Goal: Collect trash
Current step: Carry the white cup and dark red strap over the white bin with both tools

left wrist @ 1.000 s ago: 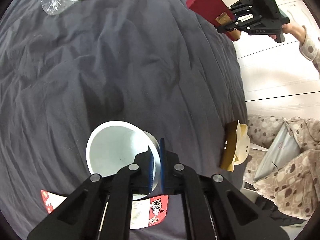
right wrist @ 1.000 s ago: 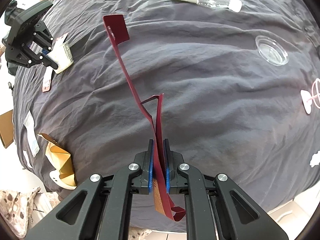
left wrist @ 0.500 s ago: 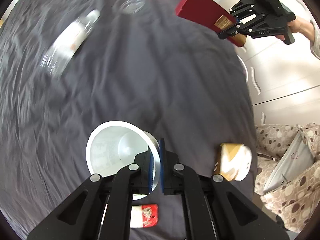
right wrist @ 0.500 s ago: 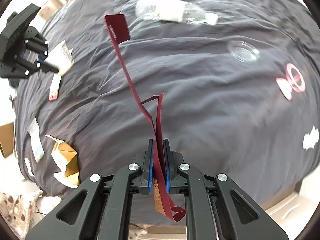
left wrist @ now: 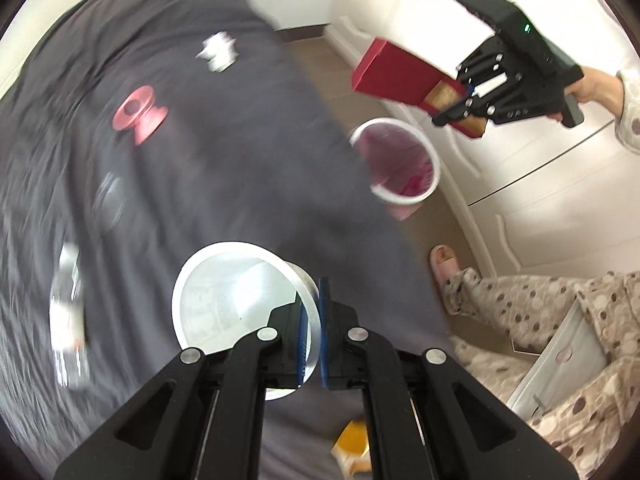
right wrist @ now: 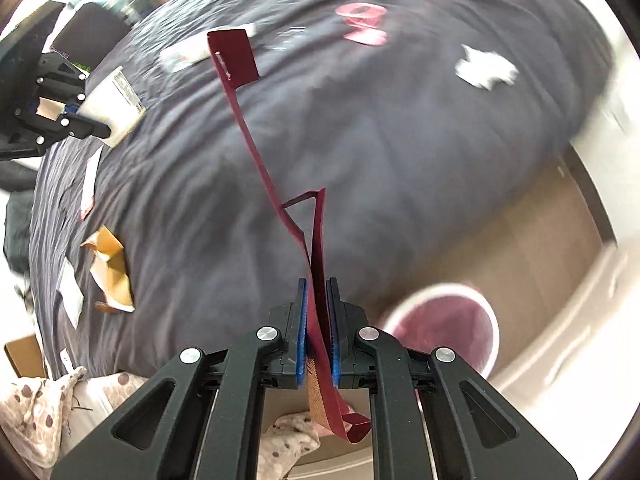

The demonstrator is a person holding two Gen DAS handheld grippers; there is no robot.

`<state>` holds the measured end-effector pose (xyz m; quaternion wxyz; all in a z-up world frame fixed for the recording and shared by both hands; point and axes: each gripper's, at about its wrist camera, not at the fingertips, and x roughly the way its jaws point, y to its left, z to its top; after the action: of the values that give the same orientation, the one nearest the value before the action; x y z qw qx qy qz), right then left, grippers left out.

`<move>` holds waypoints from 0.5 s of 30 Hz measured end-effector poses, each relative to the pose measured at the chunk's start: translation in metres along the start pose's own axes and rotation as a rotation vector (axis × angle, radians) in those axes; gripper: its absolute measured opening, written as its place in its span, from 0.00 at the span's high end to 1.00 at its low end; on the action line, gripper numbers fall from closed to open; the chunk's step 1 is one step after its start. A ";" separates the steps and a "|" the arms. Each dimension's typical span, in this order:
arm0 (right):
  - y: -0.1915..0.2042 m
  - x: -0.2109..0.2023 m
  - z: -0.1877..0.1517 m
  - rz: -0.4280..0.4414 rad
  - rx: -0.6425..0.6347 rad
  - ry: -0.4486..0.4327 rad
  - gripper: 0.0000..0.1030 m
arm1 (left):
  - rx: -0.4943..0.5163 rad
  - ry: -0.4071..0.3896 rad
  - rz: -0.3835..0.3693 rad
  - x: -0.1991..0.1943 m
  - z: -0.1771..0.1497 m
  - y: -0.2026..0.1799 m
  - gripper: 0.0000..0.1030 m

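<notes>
Both grippers are swinging away from the middle of the bed toward its edge: where a second ago each view was showing only the dark grey bedcover (left wrist: pixel 224 168) and litter, a pink bin with a white rim (left wrist: pixel 396 160) is now coming into sight on the floor beside the bed, and it is also appearing just right of the right gripper's jaws in the right wrist view. The left gripper (left wrist: pixel 312 320) is keeping its jaws clamped on the rim wall of a white paper cup (left wrist: pixel 236 300), one blue pad inside and one outside. The right gripper (right wrist: pixel 318 320) is pinching a flattened dark red carton (right wrist: pixel 276 184) between its pads, with the carton standing up and away from them. This is suggesting that both pieces are being carried to the bin for dropping, with neither yet over its mouth. More trash is still lying on the cover: a pink spool-shaped piece (left wrist: pixel 138 114), a crumpled white scrap (left wrist: pixel 218 52), a torn yellow-brown carton (right wrist: pixel 110 268) and a few paper slips. Motion blur is smearing much of this; the streaked shape at the left of the left wrist view may be a plastic bottle, and the bin's contents are showing only as pink blur. The carton's lower end is running out of sight behind the right gripper's body, and the person is showing only as a hand, spotted clothing and a slipper.
</notes>
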<state>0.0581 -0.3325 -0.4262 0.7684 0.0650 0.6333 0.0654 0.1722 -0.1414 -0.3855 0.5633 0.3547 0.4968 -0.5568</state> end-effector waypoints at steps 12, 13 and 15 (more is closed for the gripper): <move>-0.121 -0.046 -0.162 -0.039 0.302 -0.084 0.92 | 0.142 -0.055 -0.178 0.070 0.134 -0.118 0.95; -0.128 -0.046 -0.171 -0.030 0.325 -0.091 0.92 | 0.142 -0.060 -0.190 0.076 0.141 -0.123 0.95; -0.144 -0.043 -0.188 -0.012 0.371 -0.110 0.92 | 0.139 -0.065 -0.226 0.093 0.158 -0.138 0.95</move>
<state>-0.1324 -0.4784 -0.4465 0.7772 0.2052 0.5917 -0.0607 0.0525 -0.3354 -0.4127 0.4871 0.3164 0.4751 -0.6610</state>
